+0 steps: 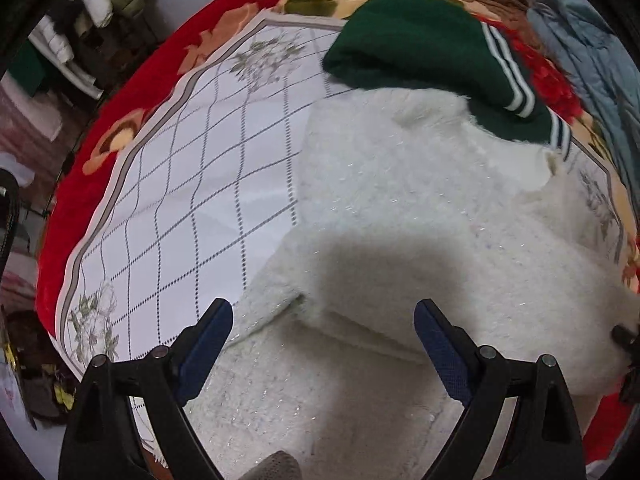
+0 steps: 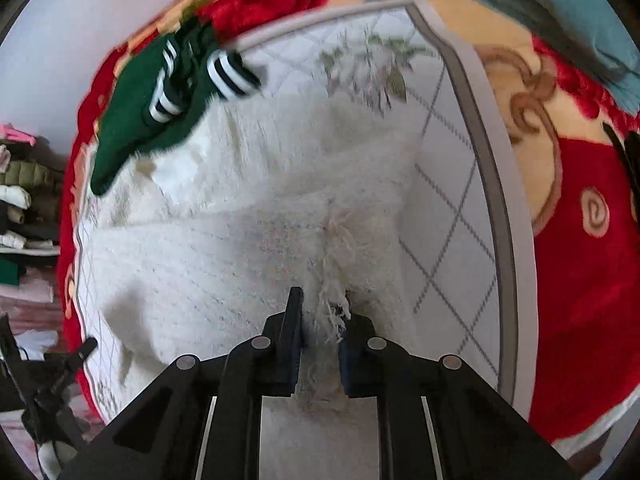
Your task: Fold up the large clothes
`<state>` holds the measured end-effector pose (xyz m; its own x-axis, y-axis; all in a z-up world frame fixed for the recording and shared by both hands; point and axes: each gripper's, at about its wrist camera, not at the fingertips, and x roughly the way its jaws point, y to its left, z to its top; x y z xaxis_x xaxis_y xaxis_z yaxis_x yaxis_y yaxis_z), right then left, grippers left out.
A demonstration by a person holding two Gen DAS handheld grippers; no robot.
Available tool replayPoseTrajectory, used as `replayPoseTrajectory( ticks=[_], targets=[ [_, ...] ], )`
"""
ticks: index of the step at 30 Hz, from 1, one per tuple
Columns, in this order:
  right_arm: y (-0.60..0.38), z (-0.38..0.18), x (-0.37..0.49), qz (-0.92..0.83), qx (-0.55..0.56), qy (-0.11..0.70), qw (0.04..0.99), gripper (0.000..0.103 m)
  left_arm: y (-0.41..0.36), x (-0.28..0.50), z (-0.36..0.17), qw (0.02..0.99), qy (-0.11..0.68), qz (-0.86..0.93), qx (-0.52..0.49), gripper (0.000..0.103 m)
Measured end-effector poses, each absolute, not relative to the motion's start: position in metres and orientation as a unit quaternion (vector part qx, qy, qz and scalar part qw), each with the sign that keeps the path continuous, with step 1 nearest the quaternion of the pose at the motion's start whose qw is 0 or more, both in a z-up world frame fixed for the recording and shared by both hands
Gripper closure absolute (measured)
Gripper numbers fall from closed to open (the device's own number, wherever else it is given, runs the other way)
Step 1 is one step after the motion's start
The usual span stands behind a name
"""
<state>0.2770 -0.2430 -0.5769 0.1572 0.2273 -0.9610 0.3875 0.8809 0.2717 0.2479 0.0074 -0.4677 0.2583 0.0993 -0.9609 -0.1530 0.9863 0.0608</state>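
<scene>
White sweater [image 1: 400,208] stretches lengthwise toward the green garment [image 1: 420,44]; right gripper [image 2: 322,312] jaws pinch it, left gripper [image 1: 324,316] jaws spread.

Fluffy sweater [image 1: 420,208]: cream-white, faint glitter threads. Green garment [image 1: 420,40]: dark green, white-navy striped cuffs. Bed sheet [image 1: 192,184]: white, grey dotted lattice, grey border. Blanket [image 2: 580,300]: red, floral.

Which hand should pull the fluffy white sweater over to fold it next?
Probably the right. The right gripper already has its jaws shut on the white sweater. The left gripper hangs over it with jaws wide open, holding nothing.
</scene>
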Motion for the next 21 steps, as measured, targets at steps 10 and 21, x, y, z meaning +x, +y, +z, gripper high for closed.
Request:
replayPoseTrajectory(
  ticks=[10,21],
  targets=[
    [-0.252,-0.630,0.246,-0.042,0.347,0.703,0.619,0.080,-0.014,0.258,-0.483,0.784,0.619,0.054,-0.013,0.010],
    [-0.237,-0.544,0.242,-0.023,0.330,0.576,0.747,0.094,-0.023,0.269,-0.462,0.800,0.597,0.043,-0.023,0.010]
  ],
)
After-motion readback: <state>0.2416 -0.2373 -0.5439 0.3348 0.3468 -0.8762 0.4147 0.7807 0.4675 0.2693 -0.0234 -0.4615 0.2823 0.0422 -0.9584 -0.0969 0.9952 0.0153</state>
